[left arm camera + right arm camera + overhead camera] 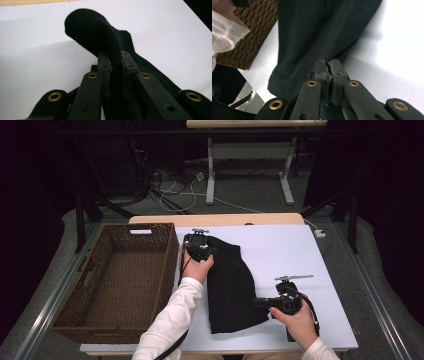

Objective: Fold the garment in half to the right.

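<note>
A folded black garment (231,287) lies on the white table top (285,250), running from the far left toward the near edge. My left gripper (204,251) is at its far end, shut on a fold of the black cloth (92,32) that bulges up past the jaws (115,61). My right gripper (261,302) is at the garment's near right edge, shut on the hem of the black cloth (317,32), its jaws pressed together (328,65). Both ends of the cloth are lifted a little off the table.
A brown wicker basket (150,285) stands to the left of the garment, its woven side (254,32) close to the cloth. A white sleeve (227,30) shows in the right gripper view. The white table top (37,62) stretches right of the garment. Cables and table legs lie beyond the far edge.
</note>
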The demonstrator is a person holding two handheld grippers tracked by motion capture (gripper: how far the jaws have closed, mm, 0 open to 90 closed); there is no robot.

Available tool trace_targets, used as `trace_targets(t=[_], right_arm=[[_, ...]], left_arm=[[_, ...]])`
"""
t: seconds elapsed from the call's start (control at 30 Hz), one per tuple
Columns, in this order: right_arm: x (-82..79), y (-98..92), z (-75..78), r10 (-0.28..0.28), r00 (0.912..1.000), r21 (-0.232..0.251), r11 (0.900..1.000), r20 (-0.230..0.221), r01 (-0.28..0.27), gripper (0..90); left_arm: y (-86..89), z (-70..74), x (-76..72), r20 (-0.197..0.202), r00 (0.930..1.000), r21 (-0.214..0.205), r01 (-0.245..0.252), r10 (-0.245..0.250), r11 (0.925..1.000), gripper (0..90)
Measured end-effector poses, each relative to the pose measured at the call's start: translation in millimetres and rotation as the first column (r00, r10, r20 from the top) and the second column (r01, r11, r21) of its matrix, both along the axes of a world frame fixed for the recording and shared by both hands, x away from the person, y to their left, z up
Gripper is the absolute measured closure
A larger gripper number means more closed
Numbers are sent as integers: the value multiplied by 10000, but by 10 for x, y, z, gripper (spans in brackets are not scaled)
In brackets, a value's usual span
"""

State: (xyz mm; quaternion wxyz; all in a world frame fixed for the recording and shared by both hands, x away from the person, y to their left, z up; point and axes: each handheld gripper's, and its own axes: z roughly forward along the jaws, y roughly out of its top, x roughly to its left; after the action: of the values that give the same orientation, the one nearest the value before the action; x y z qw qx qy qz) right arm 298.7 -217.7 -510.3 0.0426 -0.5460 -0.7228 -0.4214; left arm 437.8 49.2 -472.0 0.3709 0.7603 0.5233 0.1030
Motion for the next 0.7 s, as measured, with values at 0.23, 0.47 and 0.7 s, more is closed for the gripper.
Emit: trace_targets(t=[0.23,0.47,0.7], right_arm=[[63,90,36,129,9999,112,9999,-65,-128,869],[124,172,179,291,9991,312,9991,298,-301,869],[185,257,413,469,9958,294,9983,786,-494,869]], left_arm=[[-74,-42,2,-19,9997,159,228,-228,9996,807],[-117,98,-13,191,9985,320,507,-514,9982,806],[-161,275,-44,346,9962,322,783,-794,9964,805]])
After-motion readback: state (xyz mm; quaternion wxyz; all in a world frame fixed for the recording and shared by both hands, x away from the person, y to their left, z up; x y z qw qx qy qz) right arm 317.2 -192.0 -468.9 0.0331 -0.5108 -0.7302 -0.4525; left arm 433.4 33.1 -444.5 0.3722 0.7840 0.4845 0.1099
